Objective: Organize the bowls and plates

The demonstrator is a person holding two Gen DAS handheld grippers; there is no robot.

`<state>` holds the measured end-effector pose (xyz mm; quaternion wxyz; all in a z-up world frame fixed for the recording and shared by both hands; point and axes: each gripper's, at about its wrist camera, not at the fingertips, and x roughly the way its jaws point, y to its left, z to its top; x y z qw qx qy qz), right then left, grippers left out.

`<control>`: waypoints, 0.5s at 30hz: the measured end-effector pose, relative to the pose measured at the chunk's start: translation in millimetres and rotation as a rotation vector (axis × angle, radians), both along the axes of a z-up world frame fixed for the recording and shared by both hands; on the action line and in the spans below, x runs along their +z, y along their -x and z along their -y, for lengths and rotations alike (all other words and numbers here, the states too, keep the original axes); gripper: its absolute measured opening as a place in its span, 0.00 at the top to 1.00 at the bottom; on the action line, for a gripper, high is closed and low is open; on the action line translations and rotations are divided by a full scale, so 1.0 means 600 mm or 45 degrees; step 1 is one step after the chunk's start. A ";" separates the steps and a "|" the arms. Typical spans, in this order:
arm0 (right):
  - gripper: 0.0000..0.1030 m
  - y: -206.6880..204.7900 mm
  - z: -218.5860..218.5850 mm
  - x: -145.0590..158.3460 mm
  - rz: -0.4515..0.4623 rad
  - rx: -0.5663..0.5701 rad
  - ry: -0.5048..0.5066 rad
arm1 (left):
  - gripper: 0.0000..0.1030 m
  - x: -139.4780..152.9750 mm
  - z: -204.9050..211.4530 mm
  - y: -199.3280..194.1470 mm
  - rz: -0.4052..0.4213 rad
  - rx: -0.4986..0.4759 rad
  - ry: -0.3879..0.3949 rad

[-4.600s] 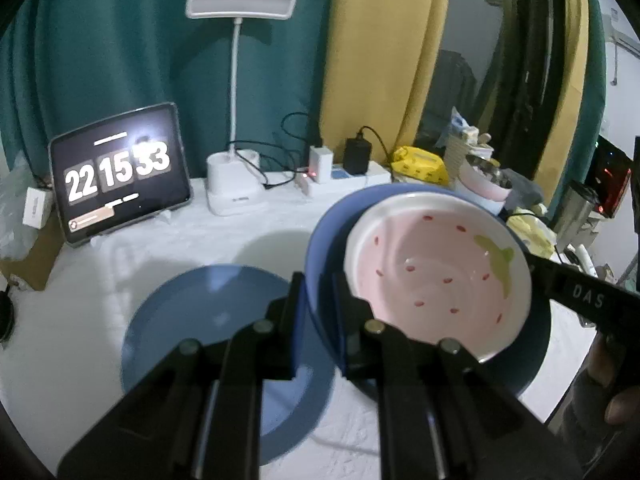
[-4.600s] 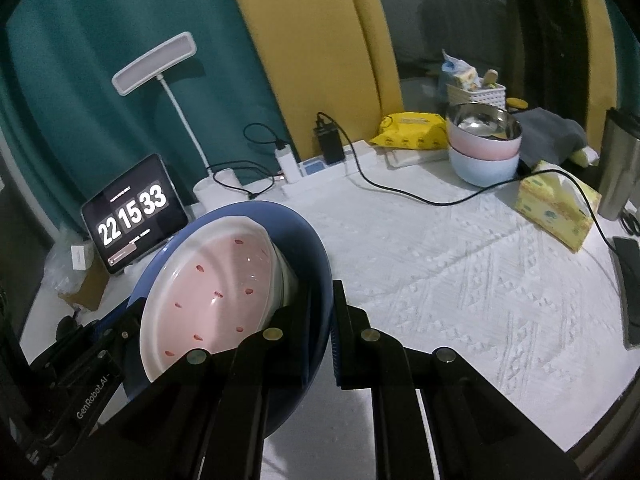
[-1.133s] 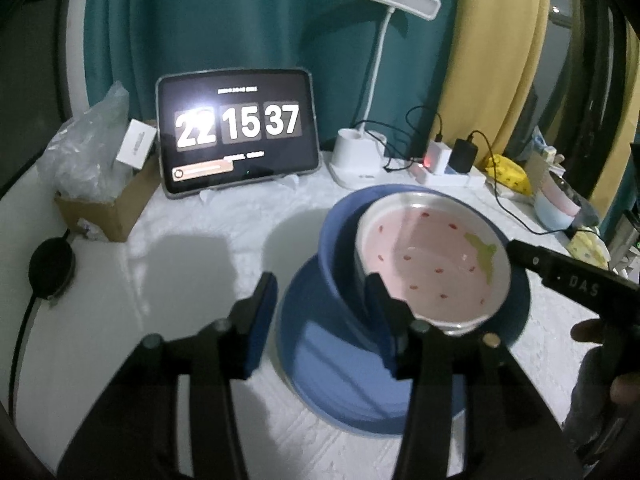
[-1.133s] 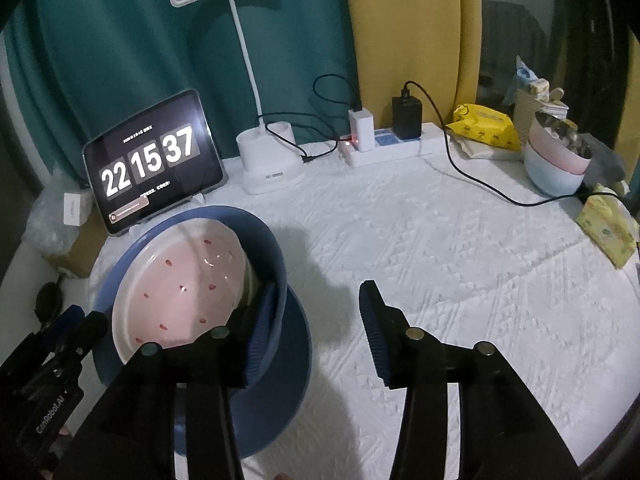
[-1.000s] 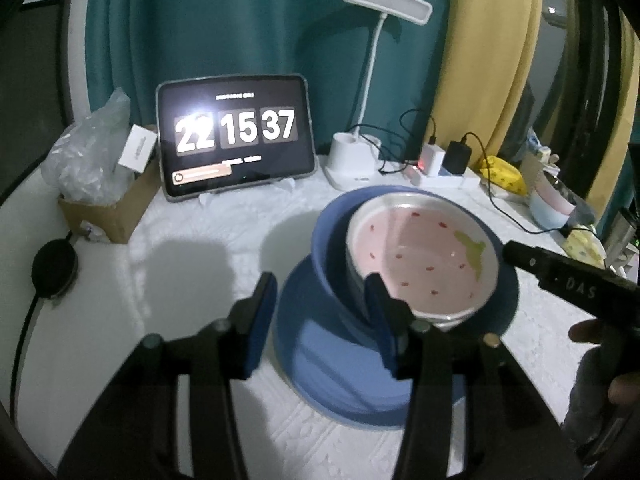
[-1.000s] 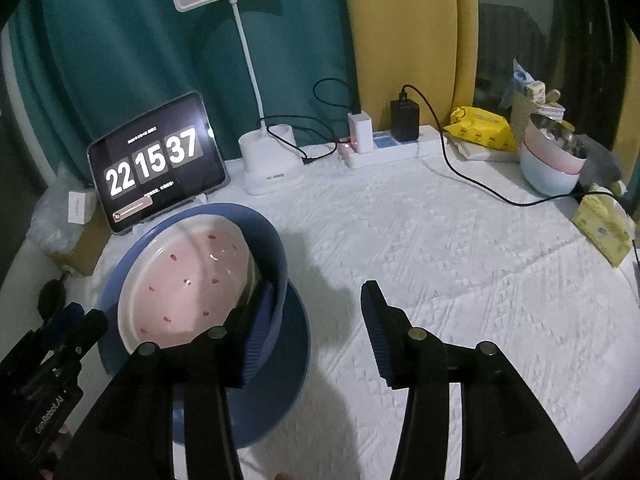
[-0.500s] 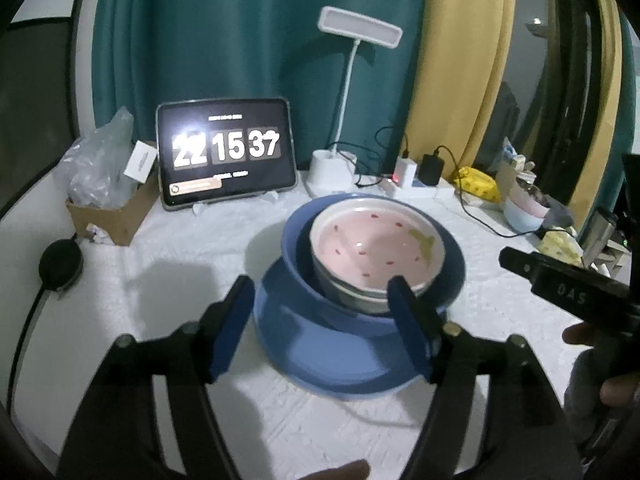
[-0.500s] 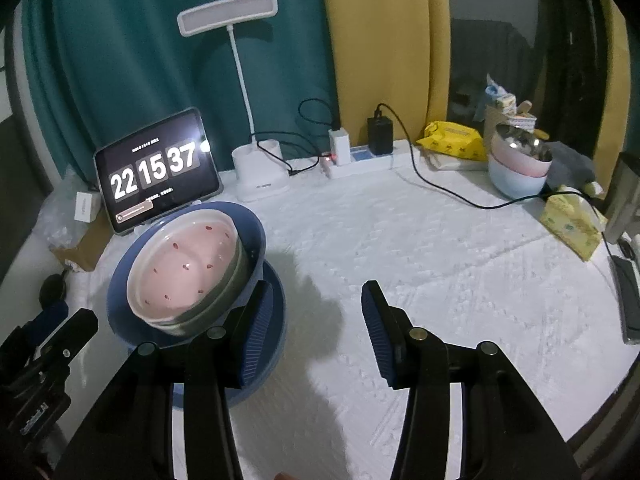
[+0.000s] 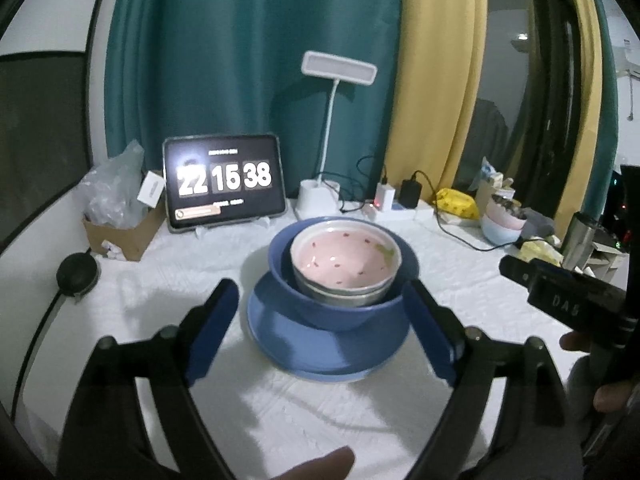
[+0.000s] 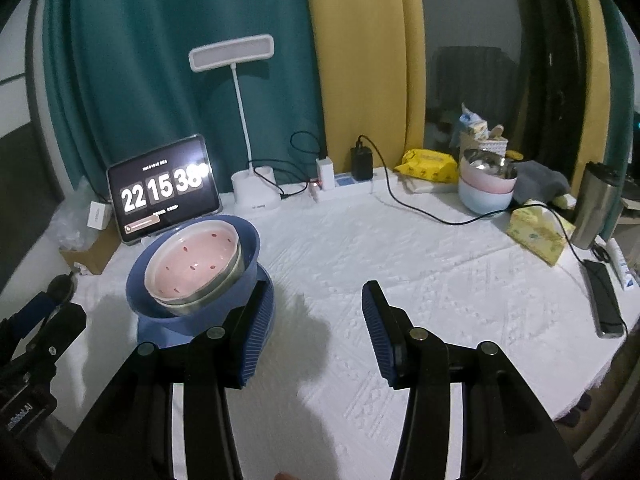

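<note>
- Both grippers have pulled back from the stack since a second ago, and the clock on my tablet (image 9: 225,183) now reads 22 15 38.
- My left gripper (image 9: 322,330) has its jaws opening, already wide; the stack shows between the fingers but they do not touch it.
- My right gripper (image 10: 316,334) stands about half open over bare white tablecloth (image 10: 420,264), holding nothing.
- The pink strawberry bowl (image 9: 346,258) sits nested in a grey bowl (image 9: 344,294), inside the blue bowl (image 9: 340,312), which leans slightly on the blue plate (image 9: 324,350).
- That stack rests on the table in front of the tablet and near the desk lamp (image 9: 320,196).
- Pastel bowls (image 10: 486,188) stand stacked well apart, at the far right.
</note>
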<state>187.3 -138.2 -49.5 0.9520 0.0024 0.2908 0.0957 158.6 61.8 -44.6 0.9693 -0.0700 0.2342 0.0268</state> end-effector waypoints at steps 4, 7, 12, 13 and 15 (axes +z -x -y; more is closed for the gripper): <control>0.52 0.027 0.015 0.015 0.042 -0.005 -0.004 | 0.16 0.014 0.013 0.024 0.040 -0.009 -0.009; 0.52 0.050 0.025 0.026 0.075 -0.011 -0.006 | 0.15 0.023 0.021 0.041 0.066 -0.018 -0.017; 0.51 0.084 0.039 0.045 0.127 -0.021 -0.013 | 0.14 0.039 0.034 0.071 0.112 -0.033 -0.031; 0.51 0.091 0.042 0.049 0.139 -0.022 -0.014 | 0.14 0.041 0.035 0.076 0.119 -0.035 -0.032; 0.51 0.106 0.047 0.057 0.161 -0.023 -0.017 | 0.14 0.049 0.040 0.088 0.140 -0.039 -0.037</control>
